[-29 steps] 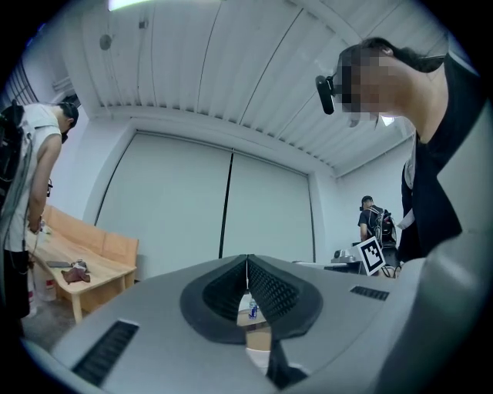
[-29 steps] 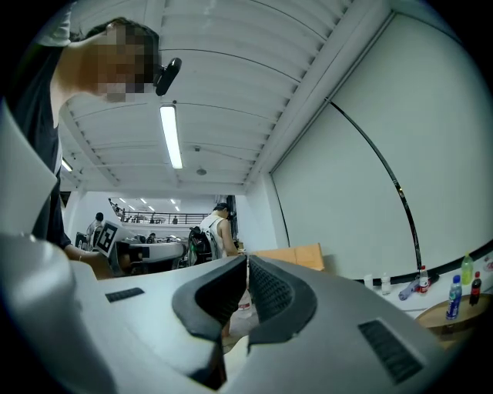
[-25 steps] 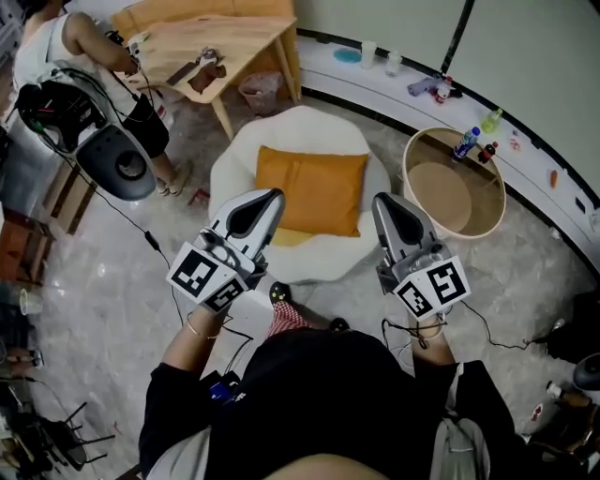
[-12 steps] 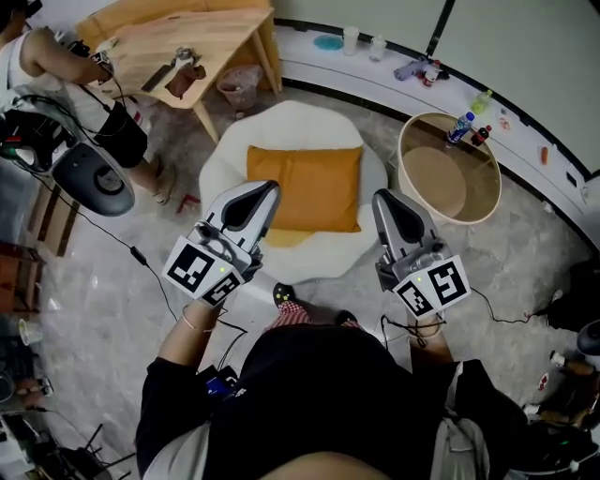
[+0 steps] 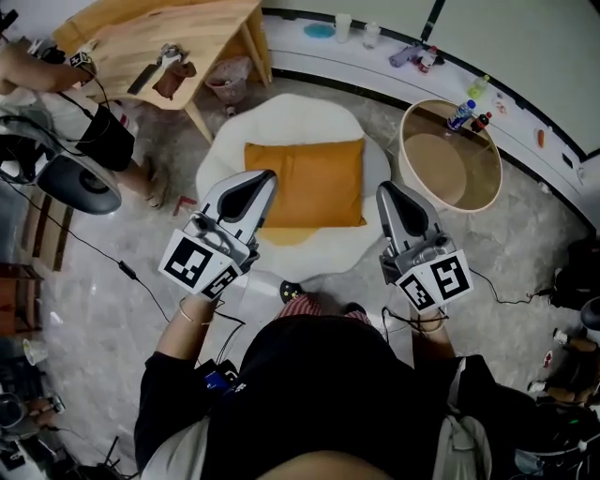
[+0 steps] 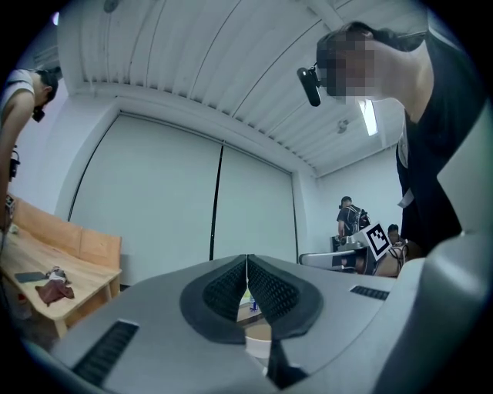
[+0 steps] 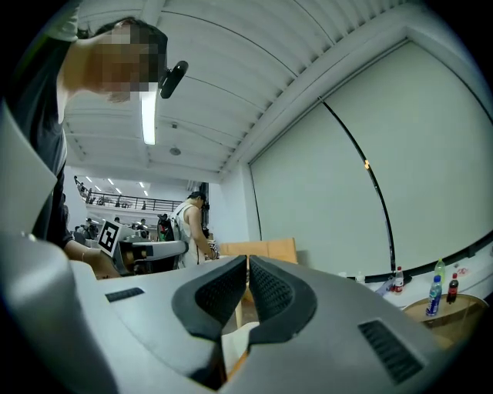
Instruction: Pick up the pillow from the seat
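I saw an orange rectangular fabric pillow [image 5: 307, 183], a white round padded seat [image 5: 225, 157], black-and-white patterned marker cubes [image 5: 200, 267], and a seemingly grey-veined pale stone floor [image 5: 94, 319].

— What is the person wearing?
— A black short-sleeved top [image 5: 319, 394] and a thin band [image 5: 190, 316] on the left wrist. The red checked cloth [image 5: 298, 307] may be trousers.
— And the tools?
— The left gripper [image 5: 265, 177] and right gripper [image 5: 383, 188] have grey shells, black ribbed pads [image 6: 223, 292], black-and-white marker cubes [image 5: 199, 269] and thin black cables [image 5: 398, 330].

Head view steeply down, claw views level past jaws, left shares wooden table [image 5: 187, 28]
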Available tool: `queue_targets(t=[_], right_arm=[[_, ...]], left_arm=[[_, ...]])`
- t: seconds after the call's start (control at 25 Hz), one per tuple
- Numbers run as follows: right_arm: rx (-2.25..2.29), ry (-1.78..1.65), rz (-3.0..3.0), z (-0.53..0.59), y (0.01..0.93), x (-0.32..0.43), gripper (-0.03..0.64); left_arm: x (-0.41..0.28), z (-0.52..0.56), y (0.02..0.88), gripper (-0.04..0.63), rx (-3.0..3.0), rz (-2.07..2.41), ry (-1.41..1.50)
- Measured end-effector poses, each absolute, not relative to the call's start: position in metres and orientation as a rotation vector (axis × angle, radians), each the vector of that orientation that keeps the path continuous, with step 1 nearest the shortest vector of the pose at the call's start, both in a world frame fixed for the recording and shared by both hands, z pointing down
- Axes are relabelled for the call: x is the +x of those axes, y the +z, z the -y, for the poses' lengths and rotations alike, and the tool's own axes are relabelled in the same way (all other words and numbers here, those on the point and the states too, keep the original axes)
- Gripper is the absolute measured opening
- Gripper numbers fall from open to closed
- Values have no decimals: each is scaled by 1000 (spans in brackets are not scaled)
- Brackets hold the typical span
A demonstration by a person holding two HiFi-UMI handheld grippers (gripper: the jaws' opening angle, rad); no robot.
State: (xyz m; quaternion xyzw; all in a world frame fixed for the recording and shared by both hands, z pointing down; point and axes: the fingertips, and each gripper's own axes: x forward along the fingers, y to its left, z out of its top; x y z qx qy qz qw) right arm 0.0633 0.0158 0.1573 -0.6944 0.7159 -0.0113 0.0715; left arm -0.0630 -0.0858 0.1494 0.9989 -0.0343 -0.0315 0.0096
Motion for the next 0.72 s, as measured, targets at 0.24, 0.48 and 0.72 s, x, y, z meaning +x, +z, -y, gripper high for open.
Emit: queue_targets(t=[0.24, 0.48, 0.72], right_arm=[[-2173, -43, -2083, -1, 166, 60, 23], [-2273, -57, -1981, 17, 174, 56, 23], [-2299, -90, -2031, 22, 188, 40, 23]], left_arm=[[-73, 108, 160, 11, 3125, 57, -82], [-80, 119, 170, 11, 3227, -10, -15], [-84, 128, 180, 11, 3171, -40, -49]])
